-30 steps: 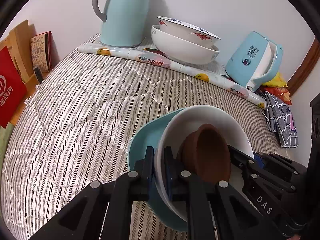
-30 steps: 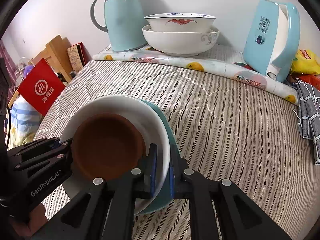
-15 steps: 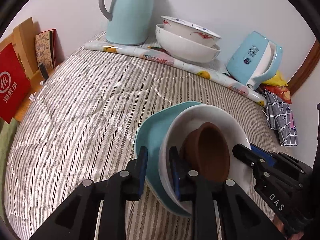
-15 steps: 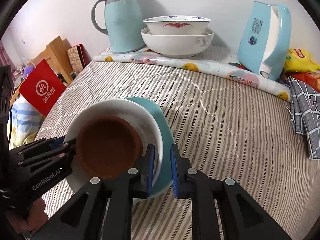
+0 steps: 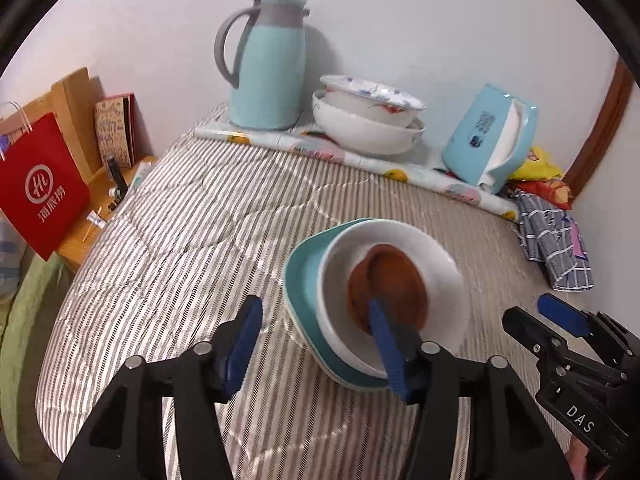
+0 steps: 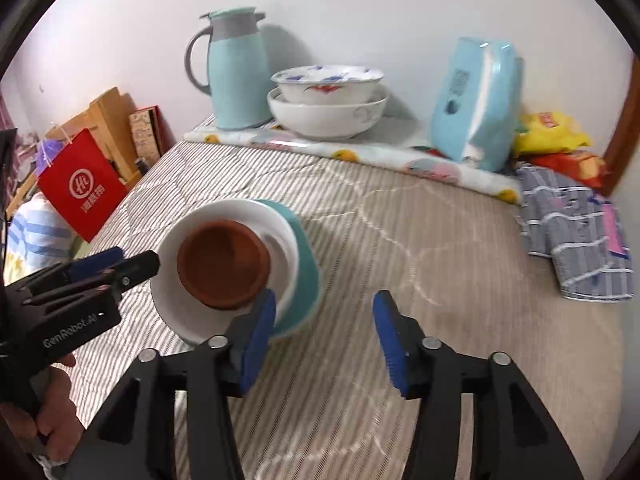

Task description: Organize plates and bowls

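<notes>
A stack rests on the striped quilt: a teal plate (image 5: pixel 298 276) (image 6: pixel 310 276) at the bottom, a white bowl (image 5: pixel 404 240) (image 6: pixel 216 324) on it, and a brown bowl (image 5: pixel 390 288) (image 6: pixel 222 264) inside. My left gripper (image 5: pixel 314 306) hangs just above the stack's left rim. Its jaws are opening and the pads stand clear of the rim, which shows between them. My right gripper (image 6: pixel 325 296) is at the stack's right rim. Its jaws are also opening, with the teal edge by the left pad and mostly quilt in the gap. Each view shows the other gripper (image 5: pixel 528 312) (image 6: pixel 136 258) across the stack.
Two nested white bowls (image 5: pixel 368 128) (image 6: pixel 328 112) stand at the back on a fruit-print cloth, between a pale blue jug (image 5: pixel 268 68) and a blue kettle (image 5: pixel 492 136). A checked cloth (image 6: pixel 576 232) and snack bags lie at the right. A red bag (image 5: pixel 40 188) hangs off the left edge.
Both grippers were shut on opposite rims of the stack. Both have let go, spread their jaws, and pulled back and up. The stack now lies on the quilt.
</notes>
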`<state>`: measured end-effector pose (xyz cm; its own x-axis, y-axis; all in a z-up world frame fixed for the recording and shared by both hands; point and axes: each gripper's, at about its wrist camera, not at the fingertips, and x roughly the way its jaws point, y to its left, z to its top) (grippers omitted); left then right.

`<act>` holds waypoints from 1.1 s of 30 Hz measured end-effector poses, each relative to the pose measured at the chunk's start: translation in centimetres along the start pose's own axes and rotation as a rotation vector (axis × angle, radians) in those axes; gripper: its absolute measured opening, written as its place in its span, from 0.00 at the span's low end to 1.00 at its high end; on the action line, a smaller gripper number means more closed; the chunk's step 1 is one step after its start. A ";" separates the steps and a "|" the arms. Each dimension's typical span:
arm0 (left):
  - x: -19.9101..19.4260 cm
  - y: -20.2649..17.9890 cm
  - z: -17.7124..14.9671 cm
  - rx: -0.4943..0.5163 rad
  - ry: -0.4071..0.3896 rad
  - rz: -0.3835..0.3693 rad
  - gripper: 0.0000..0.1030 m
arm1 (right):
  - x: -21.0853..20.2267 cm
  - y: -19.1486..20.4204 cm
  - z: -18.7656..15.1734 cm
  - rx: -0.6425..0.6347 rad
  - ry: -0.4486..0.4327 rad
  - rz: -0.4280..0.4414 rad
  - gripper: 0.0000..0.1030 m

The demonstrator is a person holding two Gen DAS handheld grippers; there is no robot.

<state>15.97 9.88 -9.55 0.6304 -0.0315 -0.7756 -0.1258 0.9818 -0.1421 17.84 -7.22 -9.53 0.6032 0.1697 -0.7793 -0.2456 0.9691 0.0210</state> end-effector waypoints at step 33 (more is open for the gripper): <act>-13.1 -8.0 -6.7 0.111 -0.176 0.043 0.93 | -16.5 -6.8 -9.7 0.194 -0.185 -0.168 0.93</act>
<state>3.61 1.15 -2.38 0.7514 0.0342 -0.6589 -0.0766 0.9964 -0.0356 2.20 -18.31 -2.91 0.7555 0.0165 -0.6550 0.0080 0.9994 0.0344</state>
